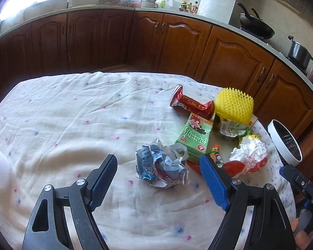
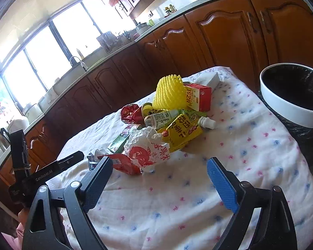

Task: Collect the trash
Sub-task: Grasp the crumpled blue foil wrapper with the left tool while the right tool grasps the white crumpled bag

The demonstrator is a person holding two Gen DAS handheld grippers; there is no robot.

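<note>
Bin (image 2: 290,104), white-rimmed with a black liner, stood at the table's right edge, well apart from the pile. Tablecloth (image 1: 73,125) was wrinkled and soft, so a low, level approach seemed wise to avoid pinching fabric. Trash pile lay mid-table: yellow foam net (image 1: 233,106), green carton (image 1: 195,139), crushed red can (image 1: 189,104). Crumpled wrapper (image 1: 162,166) sat nearest, apart from the rest. Left gripper (image 1: 158,179) stood wide and empty, wrapper just ahead; best centred before closing. Right gripper (image 2: 160,179) likewise wide, holding nothing.
</note>
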